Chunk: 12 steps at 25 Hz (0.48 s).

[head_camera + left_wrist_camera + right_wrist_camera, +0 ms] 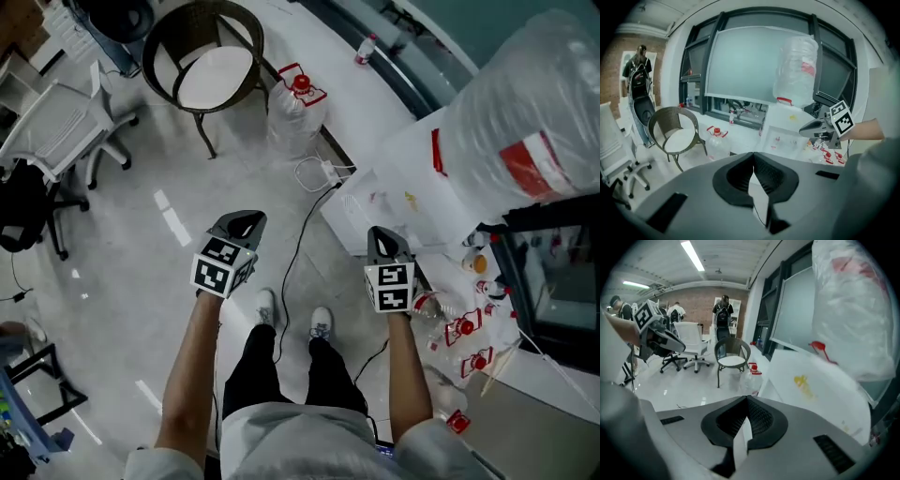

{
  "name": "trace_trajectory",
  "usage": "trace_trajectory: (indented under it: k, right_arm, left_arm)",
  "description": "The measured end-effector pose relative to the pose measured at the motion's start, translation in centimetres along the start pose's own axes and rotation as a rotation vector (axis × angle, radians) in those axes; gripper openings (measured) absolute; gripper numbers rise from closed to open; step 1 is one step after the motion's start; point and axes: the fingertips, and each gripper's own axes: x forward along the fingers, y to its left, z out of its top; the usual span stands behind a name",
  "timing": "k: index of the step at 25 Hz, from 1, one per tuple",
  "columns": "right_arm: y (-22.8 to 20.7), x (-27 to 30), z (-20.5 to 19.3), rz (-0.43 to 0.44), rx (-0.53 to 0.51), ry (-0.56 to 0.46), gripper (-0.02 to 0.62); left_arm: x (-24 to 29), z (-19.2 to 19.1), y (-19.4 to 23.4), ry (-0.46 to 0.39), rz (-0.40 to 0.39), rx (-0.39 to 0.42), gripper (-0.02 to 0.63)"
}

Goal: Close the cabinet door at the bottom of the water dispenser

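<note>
The white water dispenser (403,178) stands at the right with a big clear water bottle (525,122) on top. Its lower front panel (780,138) looks flush with the body in the left gripper view; I cannot tell for sure that it is latched. My left gripper (246,217) and right gripper (380,234) are held up side by side in front of me, a short way from the dispenser and touching nothing. Both are shut with nothing between the jaws, as the left gripper (752,159) and the right gripper (746,404) show in their own views.
A wicker chair (206,66) and a plastic water jug (295,108) stand ahead. A cable (300,244) runs across the floor to the dispenser. Several small red-capped bottles (464,328) lie at the right by a dark cabinet (553,281). An office chair (66,122) stands at the left.
</note>
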Motion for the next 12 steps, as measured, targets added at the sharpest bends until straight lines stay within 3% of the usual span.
trace_trajectory:
  k: [5, 12]
  right_arm:
    - [0.5, -4.7, 10.3, 0.03, 0.015, -0.121, 0.028]
    - [0.6, -12.5, 20.0, 0.06, 0.0, -0.285, 0.028]
  left_arm:
    - [-4.4, 8.1, 1.0, -0.101, 0.027, 0.041, 0.021]
    - [-9.1, 17.0, -0.4, -0.236, 0.039, 0.167, 0.021]
